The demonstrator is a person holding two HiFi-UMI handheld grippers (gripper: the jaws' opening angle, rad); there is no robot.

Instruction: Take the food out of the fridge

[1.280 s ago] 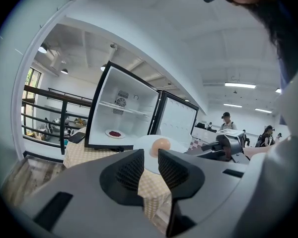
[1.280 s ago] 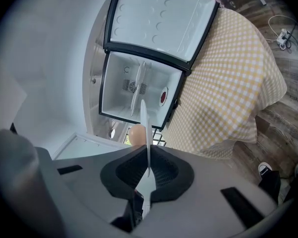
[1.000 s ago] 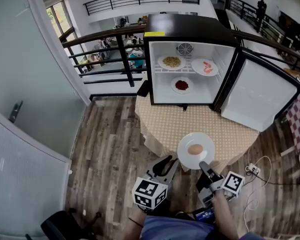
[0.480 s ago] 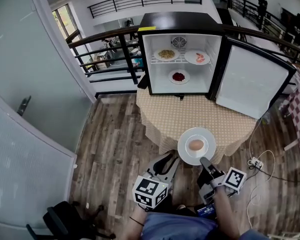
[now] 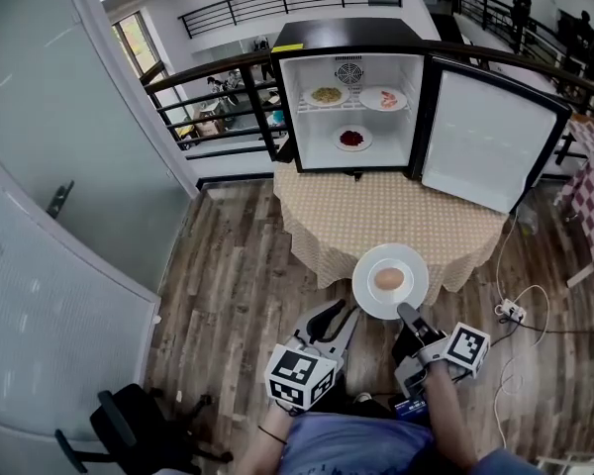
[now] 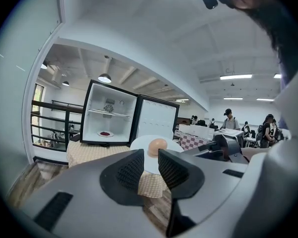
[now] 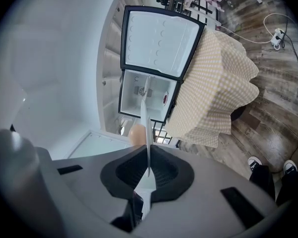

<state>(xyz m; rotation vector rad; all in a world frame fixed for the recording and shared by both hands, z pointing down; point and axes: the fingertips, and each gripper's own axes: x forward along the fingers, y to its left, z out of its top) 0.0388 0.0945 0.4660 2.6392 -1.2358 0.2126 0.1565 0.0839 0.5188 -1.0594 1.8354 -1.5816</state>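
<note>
My right gripper (image 5: 404, 312) is shut on the near rim of a white plate (image 5: 368, 290). The plate carries a round beige piece of food (image 5: 388, 279) and hangs just off the table's near edge. In the right gripper view the plate (image 7: 145, 114) stands edge-on between the pads. My left gripper (image 5: 345, 315) is open and empty, left of the plate; its jaws stand a little apart in the left gripper view (image 6: 150, 165). The black fridge (image 5: 351, 38) stands open on the far side of the table (image 5: 386, 216). Three plates are inside: yellow food (image 5: 327, 95), pink food (image 5: 383, 98) and red food (image 5: 352, 139).
The fridge door (image 5: 490, 137) swings out to the right over the checked cloth. A power strip (image 5: 508, 312) with cables lies on the wood floor at right. A black chair (image 5: 119, 428) sits at lower left. A railing (image 5: 218, 102) runs behind the fridge and a glass partition stands at left.
Both grippers and the plate have drawn back from the fridge. The plate was over the table's near edge and now hangs past it. The fridge looks further off.
</note>
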